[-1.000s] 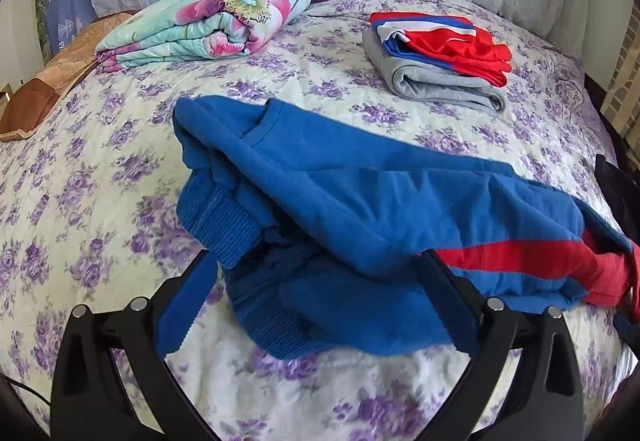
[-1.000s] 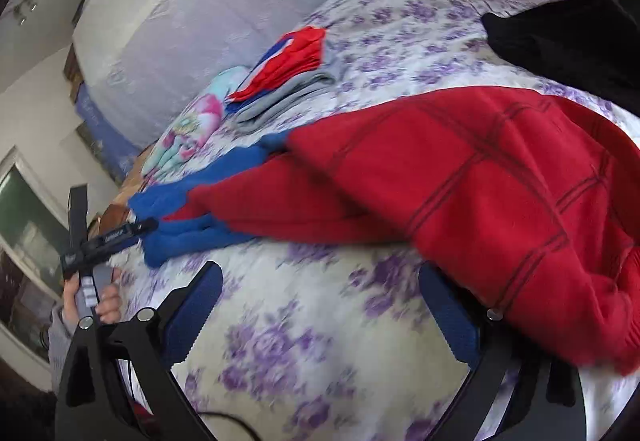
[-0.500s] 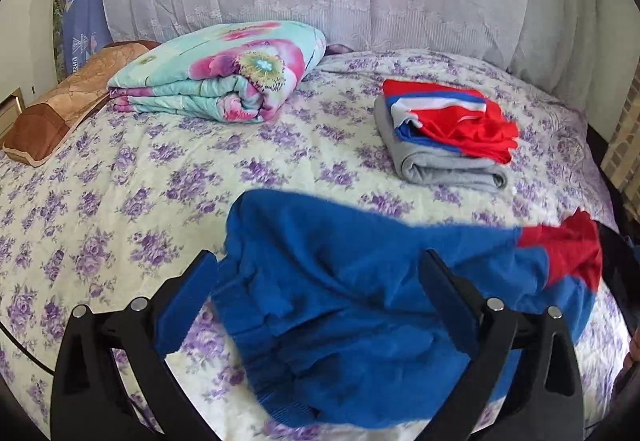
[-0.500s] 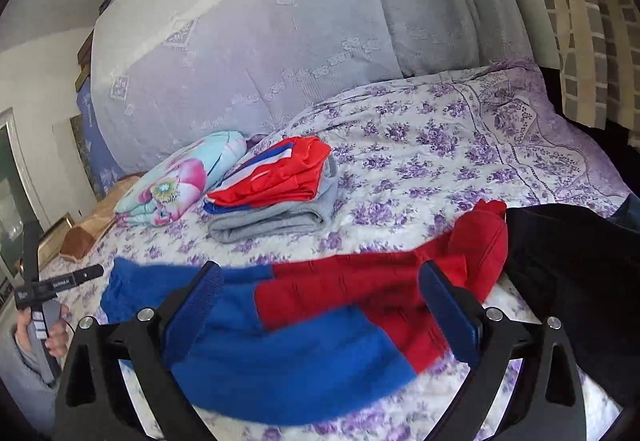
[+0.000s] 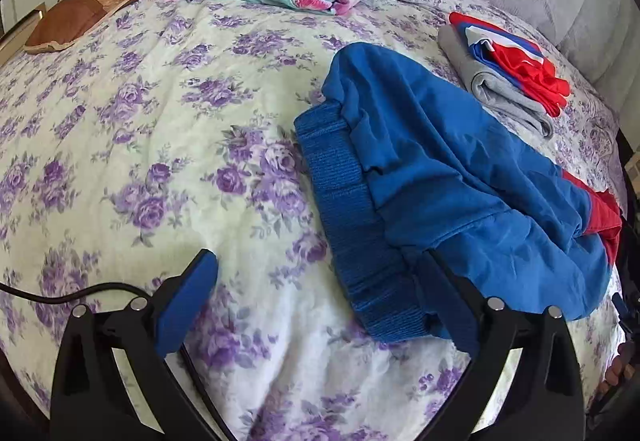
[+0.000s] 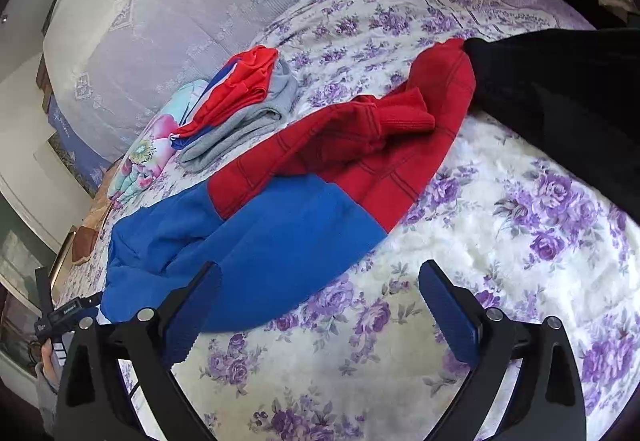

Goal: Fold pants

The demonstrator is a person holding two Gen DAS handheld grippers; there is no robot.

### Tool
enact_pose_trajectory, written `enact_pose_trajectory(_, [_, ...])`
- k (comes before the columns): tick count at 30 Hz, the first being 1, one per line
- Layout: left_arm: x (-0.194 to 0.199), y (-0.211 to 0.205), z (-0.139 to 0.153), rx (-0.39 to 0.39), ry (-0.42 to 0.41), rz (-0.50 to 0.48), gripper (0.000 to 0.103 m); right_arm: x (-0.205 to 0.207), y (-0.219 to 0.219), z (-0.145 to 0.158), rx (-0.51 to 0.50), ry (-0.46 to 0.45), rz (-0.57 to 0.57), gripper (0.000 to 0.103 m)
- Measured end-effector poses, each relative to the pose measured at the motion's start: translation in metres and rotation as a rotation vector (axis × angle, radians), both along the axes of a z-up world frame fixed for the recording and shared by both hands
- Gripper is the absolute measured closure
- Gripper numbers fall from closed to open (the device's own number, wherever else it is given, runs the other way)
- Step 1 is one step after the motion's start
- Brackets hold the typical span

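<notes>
Your blue-and-red pants [image 5: 452,177] lie in a loose heap on the flowered bedspread [image 5: 160,161], and their long axis is what you need to read before you move. It runs from the ribbed blue waistband [image 5: 352,225] close in front of your left tongs [image 5: 316,305] out to the red leg ends [image 6: 400,121], which trail away toward the black garment [image 6: 560,109] on the far side. Your left tongs are spread wide and pinch nothing; the waistband sits just ahead and to their right, its near corner beside the right-hand finger, though whether the two touch cannot be told. Your right tongs [image 6: 320,305] are also spread and empty, hovering over bare bedspread, with the blue seat of the pants just ahead and to their left, and the red legs farther off up the bed. So the left hand is the nearer one to the waistband, and the right hand, judging by the layout, suits the leg end. The legs are bunched and overlapped, so you will likely need to straighten them along that axis first. The folded clothes stack [image 5: 508,77] beyond stays clear of your path.
</notes>
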State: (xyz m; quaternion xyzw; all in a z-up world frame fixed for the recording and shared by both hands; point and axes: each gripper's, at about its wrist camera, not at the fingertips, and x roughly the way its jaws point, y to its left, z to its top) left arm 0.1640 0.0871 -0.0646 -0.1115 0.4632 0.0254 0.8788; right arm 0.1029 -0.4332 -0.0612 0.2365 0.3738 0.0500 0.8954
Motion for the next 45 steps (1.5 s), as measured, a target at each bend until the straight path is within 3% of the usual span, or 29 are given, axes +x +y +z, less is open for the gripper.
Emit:
enact_pose_trajectory(4, [-0.012, -0.015, 0.000, -0.143, 0.017, -0.069, 0.005, -0.002, 0.003, -0.002, 0.005, -0.003, -0.008, 0.004])
enact_pose_trajectory(7, [-0.010, -0.031, -0.012, -0.181, 0.045, -0.089, 0.005, -0.003, 0.001, -0.004, 0.012, -0.005, -0.016, 0.004])
enact_pose_trajectory(9, [-0.006, -0.038, -0.020, -0.239, 0.062, -0.066, 0.005, -0.002, -0.001, -0.006, 0.016, -0.001, -0.020, 0.004])
enact_pose_trajectory(13, [0.001, -0.051, -0.019, -0.310, 0.016, -0.035, 0.005, -0.003, -0.002, -0.008, 0.019, -0.012, -0.019, 0.004])
enact_pose_trajectory(17, [0.023, -0.049, -0.025, -0.456, 0.039, 0.023, 0.005, -0.004, -0.004, -0.010, 0.042, -0.020, -0.025, 0.004])
enact_pose_trajectory(19, [0.031, -0.044, -0.023, -0.476, -0.008, 0.040, 0.005, -0.005, -0.006, -0.009, 0.055, -0.026, -0.026, 0.004])
enact_pose_trajectory(20, [0.034, -0.039, -0.020, -0.462, -0.034, 0.052, 0.011, -0.005, -0.007, -0.009, 0.065, -0.024, -0.027, 0.004])
enact_pose_trajectory(21, [0.037, -0.033, -0.018, -0.436, -0.045, 0.081, 0.034, -0.003, -0.009, -0.009, 0.073, -0.022, -0.027, 0.004])
enact_pose_trajectory(23, [0.042, -0.022, -0.015, -0.441, -0.052, 0.083, 0.049, 0.001, -0.011, -0.008, 0.085, -0.020, -0.027, 0.004])
enact_pose_trajectory(24, [0.043, -0.017, -0.013, -0.444, -0.053, 0.072, 0.064, 0.005, -0.012, -0.007, 0.086, -0.019, -0.024, 0.004])
enact_pose_trajectory(28, [0.037, -0.009, 0.001, -0.403, -0.088, 0.014, 0.070, 0.029, -0.018, -0.011, 0.107, 0.013, -0.030, 0.005])
enact_pose_trajectory(30, [0.032, 0.001, 0.012, -0.421, -0.130, 0.010, 0.073, 0.040, -0.022, -0.015, 0.127, 0.029, -0.039, 0.005])
enact_pose_trajectory(33, [0.024, 0.018, 0.034, -0.411, -0.208, 0.023, 0.073, 0.050, -0.025, -0.014, 0.133, 0.023, -0.047, 0.017])
enact_pose_trajectory(35, [0.023, 0.027, 0.045, -0.385, -0.241, 0.036, 0.073, 0.058, -0.026, -0.018, 0.161, 0.029, -0.028, 0.053])
enact_pose_trajectory(36, [0.022, 0.031, 0.049, -0.364, -0.251, 0.045, 0.073, 0.063, -0.026, -0.022, 0.192, 0.041, -0.011, 0.060])
enact_pose_trajectory(38, [0.019, 0.038, 0.054, -0.325, -0.258, 0.059, 0.073, 0.069, -0.026, -0.029, 0.247, 0.054, 0.010, 0.090])
enact_pose_trajectory(42, [0.017, 0.043, 0.052, -0.265, -0.216, 0.056, 0.073, 0.043, -0.013, -0.006, 0.185, -0.017, 0.048, 0.097])
enact_pose_trajectory(45, [0.007, 0.052, 0.048, -0.260, -0.180, 0.032, 0.070, -0.012, -0.001, 0.021, 0.152, -0.063, 0.097, 0.098])
